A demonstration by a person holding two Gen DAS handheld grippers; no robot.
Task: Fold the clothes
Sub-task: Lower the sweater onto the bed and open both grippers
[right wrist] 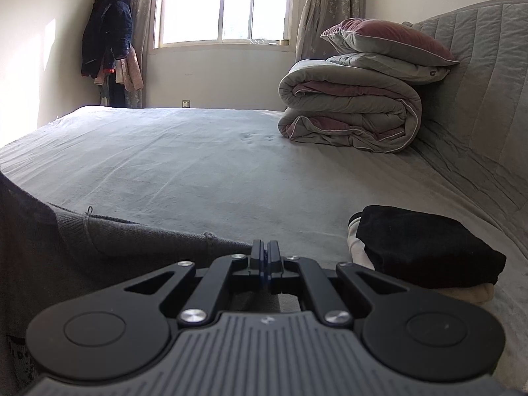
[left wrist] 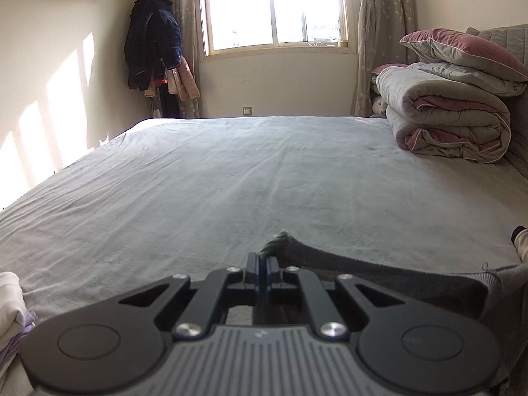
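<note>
A dark grey knitted garment (left wrist: 379, 274) hangs stretched above the pale bed sheet (left wrist: 231, 171). My left gripper (left wrist: 263, 259) is shut on one corner of it, and a tuft of cloth sticks out past the fingertips. In the right wrist view the same grey garment (right wrist: 109, 241) spreads to the left. There my right gripper (right wrist: 265, 247) is shut on its other edge, with the cloth running into the closed jaws from the left.
A folded black garment on a cream one (right wrist: 425, 250) lies at the right. Folded white and lilac clothes (left wrist: 13, 313) sit at the left edge. A rolled quilt and pillows (right wrist: 356, 99) are stacked by the headboard. Coats (left wrist: 155, 46) hang in the far corner.
</note>
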